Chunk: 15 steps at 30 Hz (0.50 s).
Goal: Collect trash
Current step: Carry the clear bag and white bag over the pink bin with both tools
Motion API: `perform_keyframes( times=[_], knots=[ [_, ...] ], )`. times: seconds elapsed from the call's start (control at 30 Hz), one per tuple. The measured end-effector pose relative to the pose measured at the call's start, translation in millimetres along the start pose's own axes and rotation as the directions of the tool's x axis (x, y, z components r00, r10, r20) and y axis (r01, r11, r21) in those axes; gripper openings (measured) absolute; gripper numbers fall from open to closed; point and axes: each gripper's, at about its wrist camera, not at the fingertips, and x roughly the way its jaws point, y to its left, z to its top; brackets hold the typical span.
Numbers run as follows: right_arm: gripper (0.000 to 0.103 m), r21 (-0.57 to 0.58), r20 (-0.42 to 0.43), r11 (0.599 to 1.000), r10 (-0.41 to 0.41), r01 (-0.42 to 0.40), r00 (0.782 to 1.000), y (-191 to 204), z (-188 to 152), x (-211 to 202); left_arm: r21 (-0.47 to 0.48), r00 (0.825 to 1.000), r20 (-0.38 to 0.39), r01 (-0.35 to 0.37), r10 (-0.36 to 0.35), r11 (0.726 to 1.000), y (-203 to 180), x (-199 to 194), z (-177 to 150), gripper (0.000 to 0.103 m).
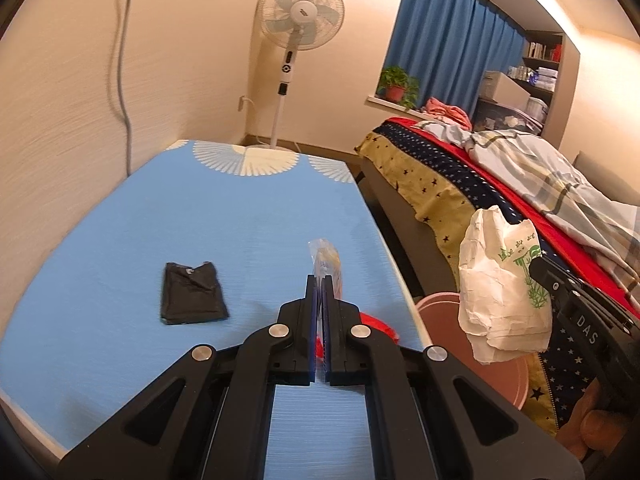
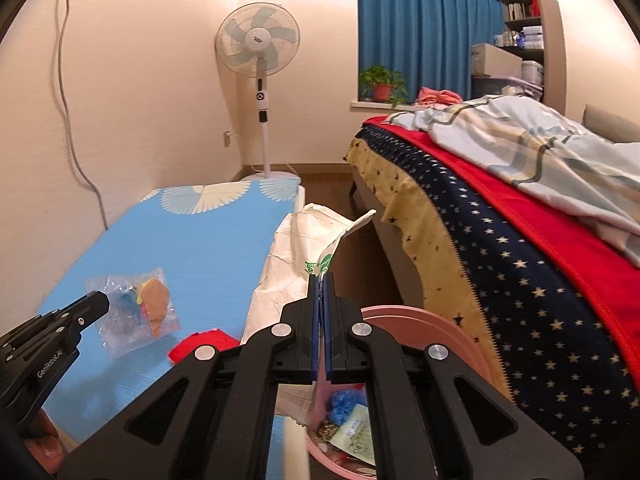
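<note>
A: What's the biggest thing nearby?

B: A bed with a red blanket and a star-printed navy cover [image 2: 500,240] fills the right side. Left of it lies a low table under a light-blue cloth with white fan shapes [image 1: 200,216].

A: Any containers?

B: A round pink plastic bin [image 2: 420,320] stands on the floor between table and bed. Inside, near its close edge, I see blue crumpled bits and a pale green printed packet; the print is too small to read.

A: And the trash being collected?

B: The right gripper [image 2: 321,278] is pinched shut on a crumpled white paper bag with green print [image 2: 296,248], hanging above the bin's left rim. The left gripper [image 1: 319,280] is clamped on a clear plastic packet with orange and yellow contents [image 2: 140,308], held over the table's right part.

A: Anything left on the table?

B: A folded black plastic bag [image 1: 192,294] lies flat towards the left, and a red scrap [image 2: 200,346] sits near the right edge.

A: Readable writing?

B: "DAS" on the right tool, "GenRobot.AI" on the left one.

A: Hand poses?

B: Both tools point forward and somewhat downward; fingers probably wrap each handle, only partly visible.
</note>
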Motion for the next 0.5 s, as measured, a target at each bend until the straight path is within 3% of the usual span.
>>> perform_keyframes(
  times=[0.5],
  knots=[
    [0.002, 0.028, -0.016, 0.992, -0.119, 0.119, 0.993, -36.7, 0.2, -6.7, 0.044, 0.995, -0.025, 0.100, -0.099, 0.994, -43.1, 12.5, -6.2, 0.002]
  ],
)
